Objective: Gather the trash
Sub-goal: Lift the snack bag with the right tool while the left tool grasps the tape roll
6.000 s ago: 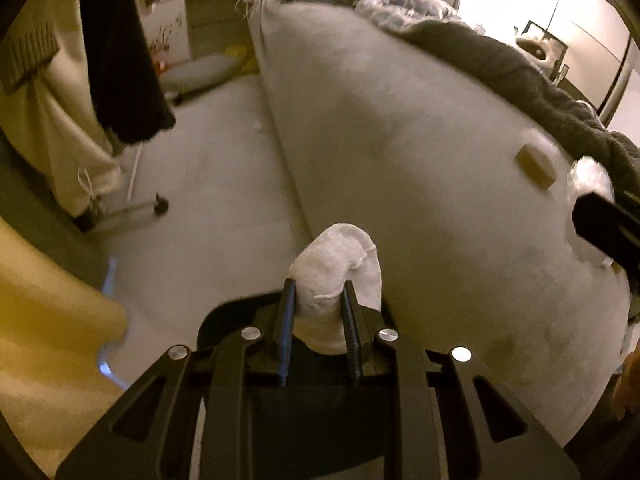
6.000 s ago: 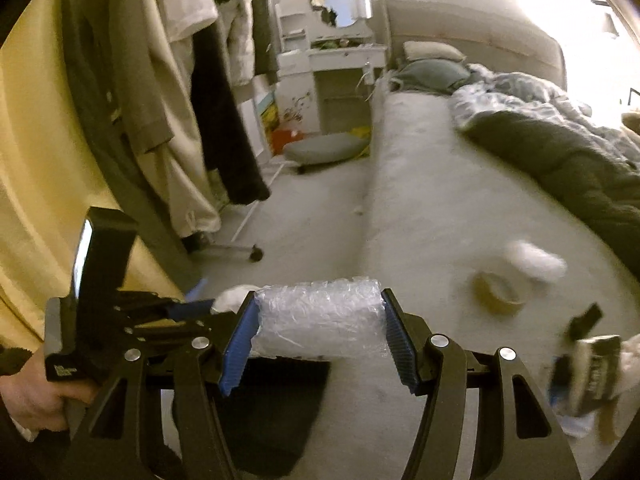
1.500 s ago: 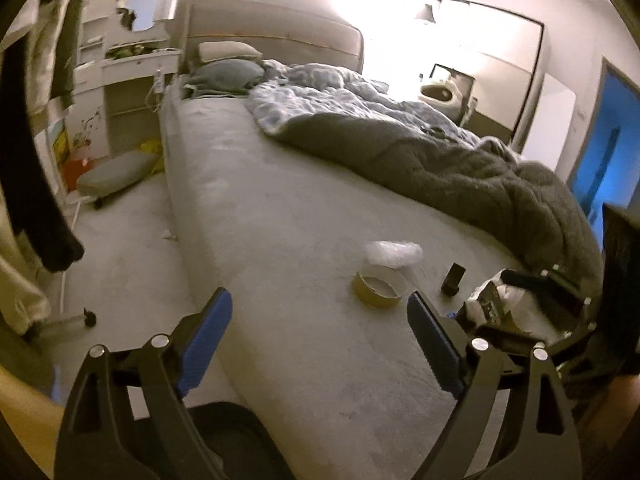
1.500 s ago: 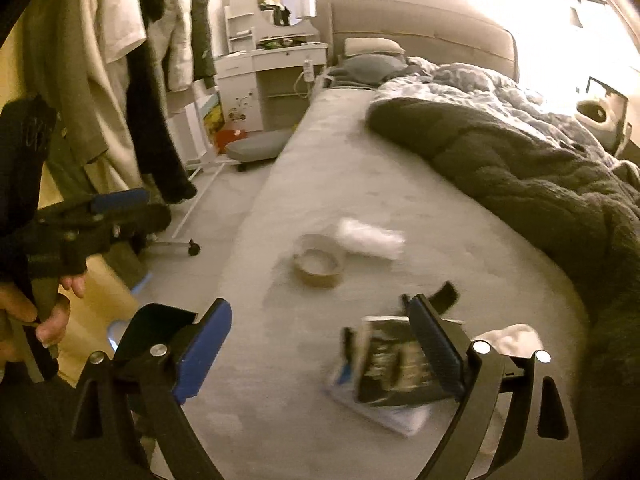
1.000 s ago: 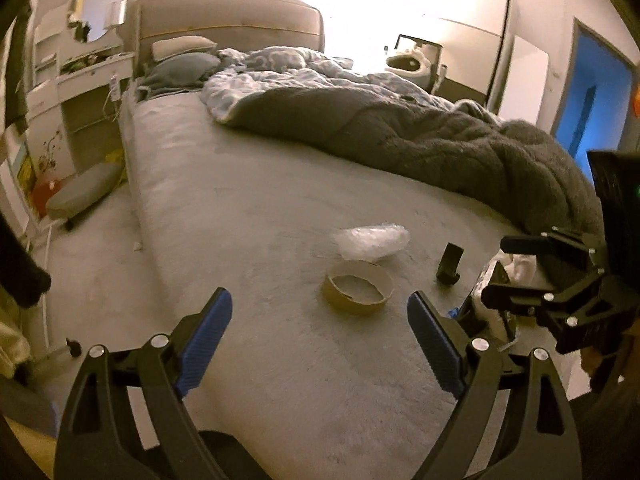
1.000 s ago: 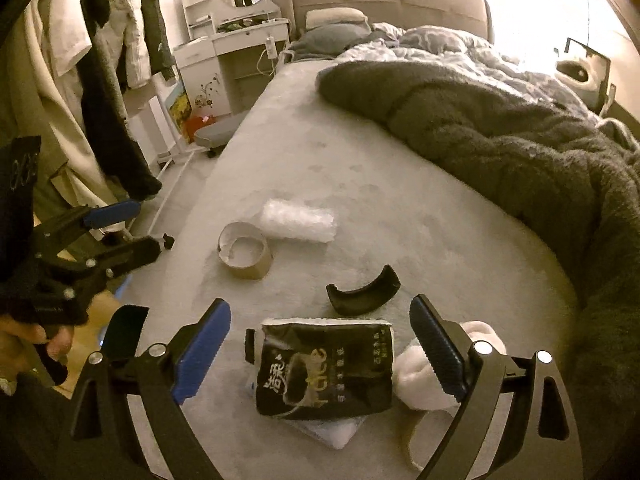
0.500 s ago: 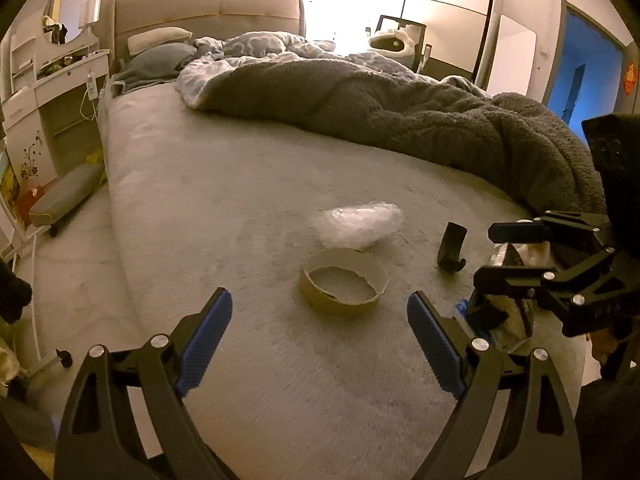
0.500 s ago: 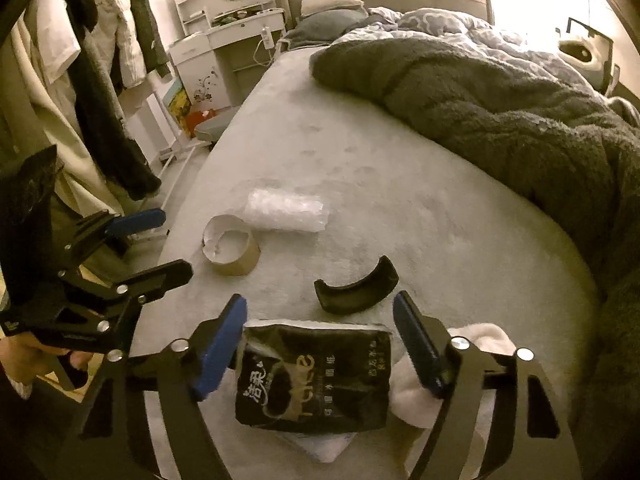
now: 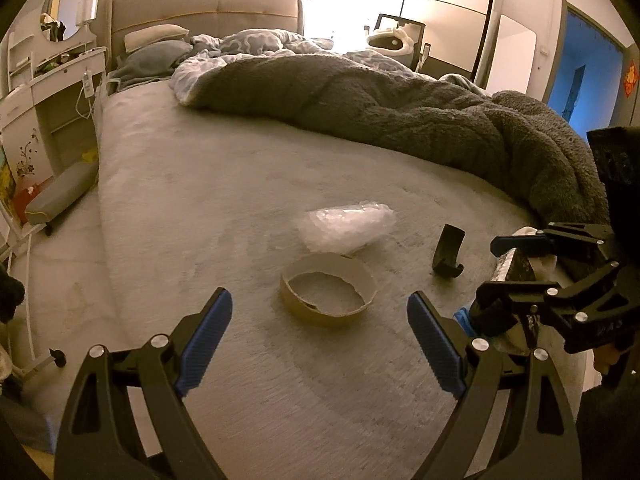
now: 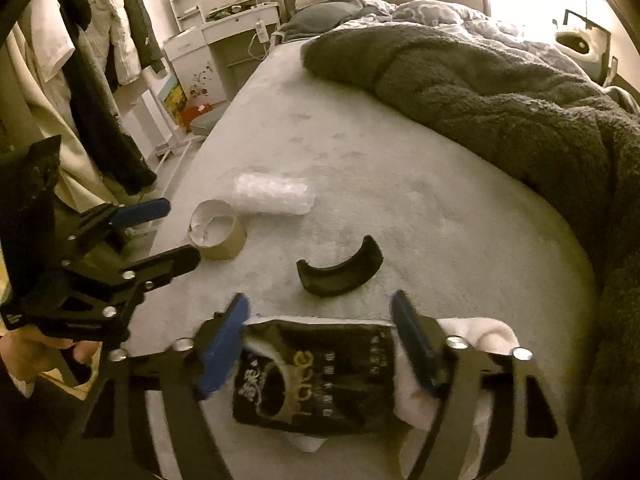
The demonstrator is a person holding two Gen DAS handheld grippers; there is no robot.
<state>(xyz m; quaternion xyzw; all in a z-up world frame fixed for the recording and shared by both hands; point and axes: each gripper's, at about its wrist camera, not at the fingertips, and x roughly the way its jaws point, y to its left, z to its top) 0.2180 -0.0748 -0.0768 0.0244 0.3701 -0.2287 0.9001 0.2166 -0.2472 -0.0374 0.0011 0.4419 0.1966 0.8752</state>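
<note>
A grey blanket (image 9: 400, 120) lies heaped far ahead of the gripper, pillows (image 9: 154, 46) beyond. Clothes (image 10: 100, 80) hang to its left.

I'm working in a home bedroom: ahead of my jaws stretches a wide bed (image 9: 224, 184) with an upholstered headboard (image 9: 208, 8), pillows (image 9: 154, 36) and a rumpled grey duvet (image 9: 400, 112). Off to their left stand a white dressing table (image 10: 224, 28) with a mirror (image 9: 70, 12) and hanging clothes (image 10: 100, 60).
</note>
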